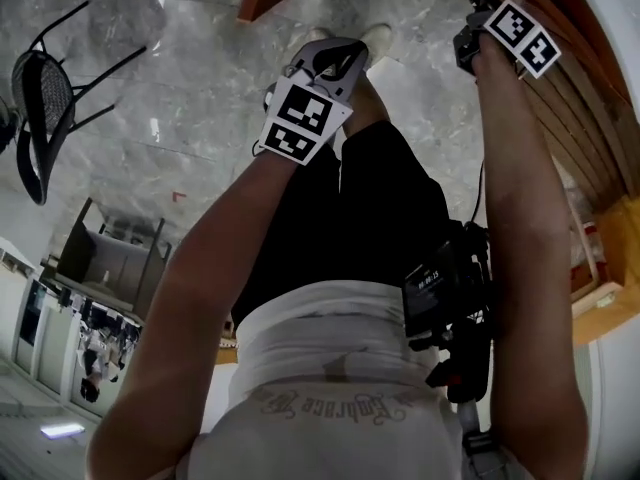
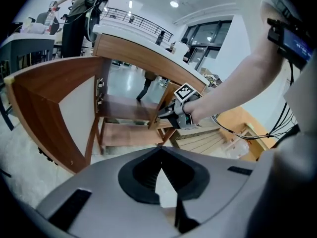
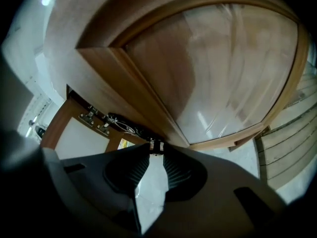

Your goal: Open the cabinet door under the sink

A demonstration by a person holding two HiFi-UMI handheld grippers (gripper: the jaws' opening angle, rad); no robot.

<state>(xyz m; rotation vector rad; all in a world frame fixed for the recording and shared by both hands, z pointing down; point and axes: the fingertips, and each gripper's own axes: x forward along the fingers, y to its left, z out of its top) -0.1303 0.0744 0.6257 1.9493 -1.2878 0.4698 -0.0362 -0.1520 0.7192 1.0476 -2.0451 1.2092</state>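
The wooden cabinet point(image 1: 585, 148) runs down the right edge of the head view. My right gripper point(image 1: 472, 30) reaches up against it, its tips hidden there. In the right gripper view a brown cabinet door point(image 3: 213, 68) fills the picture. The right gripper point(image 3: 156, 150) stands open with a narrow gap, and the door's lower corner with a small metal fitting point(image 3: 156, 145) lies just past the tips. My left gripper point(image 2: 161, 152) is shut on nothing and hangs in mid-air point(image 1: 330, 56). Its view shows another door point(image 2: 49, 108) swung open at the left, bare shelves point(image 2: 126, 108) inside, and the right gripper point(image 2: 167, 115) at the frame.
A black chair point(image 1: 40, 108) stands on the grey marble floor point(image 1: 190, 58) at the left. My legs and shoes point(image 1: 378, 36) are below the left gripper. A black device point(image 1: 445, 288) with cables hangs at my waist. Slatted wood point(image 2: 208, 140) lies right of the cabinet.
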